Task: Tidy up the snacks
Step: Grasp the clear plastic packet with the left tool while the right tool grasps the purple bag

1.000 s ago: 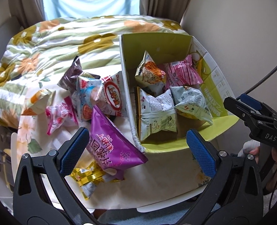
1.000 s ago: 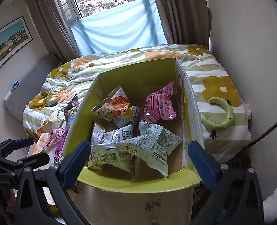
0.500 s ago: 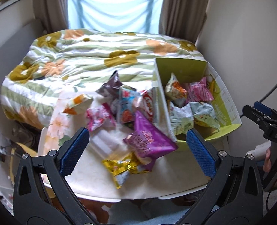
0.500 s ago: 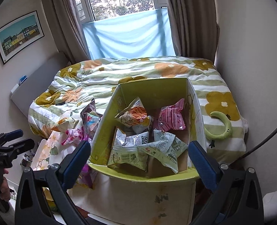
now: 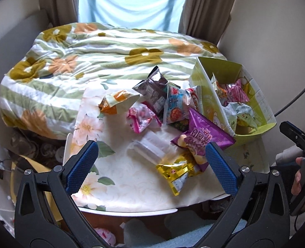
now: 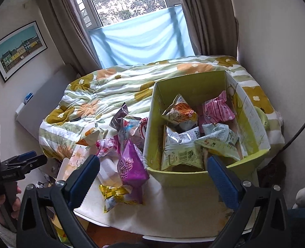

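Both hand-held grippers have pulled back and up since a second ago, so more of the room shows now. The left hand-held gripper hangs wide open over the bench and holds nothing. Loose snacks lie in a pile there: an orange and white bag, a pink crinkly packet, a shiny gold packet and a big purple bag leaning on the green cardboard box. The right hand-held gripper is wide open and empty too, above the box's near wall. Some snacks are already in the box. I think the sorting is partly done. Next, one gripper should go down and pinch a loose packet.
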Tool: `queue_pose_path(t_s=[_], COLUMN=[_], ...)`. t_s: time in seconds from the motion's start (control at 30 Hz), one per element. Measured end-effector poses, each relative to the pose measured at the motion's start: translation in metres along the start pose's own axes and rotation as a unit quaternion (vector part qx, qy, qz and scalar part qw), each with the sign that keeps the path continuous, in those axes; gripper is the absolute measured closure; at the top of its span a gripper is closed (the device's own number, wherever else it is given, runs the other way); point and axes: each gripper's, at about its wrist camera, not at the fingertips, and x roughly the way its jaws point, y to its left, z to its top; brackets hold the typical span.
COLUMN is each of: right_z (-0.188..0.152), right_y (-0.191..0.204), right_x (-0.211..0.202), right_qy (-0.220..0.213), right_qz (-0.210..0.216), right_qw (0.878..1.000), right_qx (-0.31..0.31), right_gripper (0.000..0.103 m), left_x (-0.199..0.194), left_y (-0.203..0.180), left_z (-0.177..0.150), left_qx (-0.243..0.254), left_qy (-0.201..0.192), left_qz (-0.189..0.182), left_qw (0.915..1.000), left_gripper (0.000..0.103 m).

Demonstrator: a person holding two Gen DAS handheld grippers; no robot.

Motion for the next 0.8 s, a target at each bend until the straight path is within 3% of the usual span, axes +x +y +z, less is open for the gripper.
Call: queue_pose_path(t_s=[0.2,0.37,0.57,0.8], right_z=[-0.022,-0.041,-0.065,-0.082], right_y=[0.035,0.055,0.066,0.063], right_x=[0.018,0.032,0.059,0.090], right_qy=[0.011,0.008,0.019,0.027], right_qz=[-0.019,-0.037,-0.055,-0.067], right_qw=[0.999,0.998,0.994,0.990], right_qx=[0.025,0.059,0.097,0.121], right_gripper=[0.000,0.000,0.000,0.000], left_x=[0.023,0.049,0.097,0.155], left_y=[0.028,0.038,0.032,0.019], left_z=[-0.003,-0.004,-0.009,-0.017], left_qx=[0.038,0.085,0.138,0.146], left_qy=[0.036,0.067,0.107,0.138], left_qz=[-0.043,-0.088,-0.122,-0.144], left_qw=[0.9977,0.9903,0.9770,0.9691], left_gripper=[0.001,0.001,0.001,0.001])
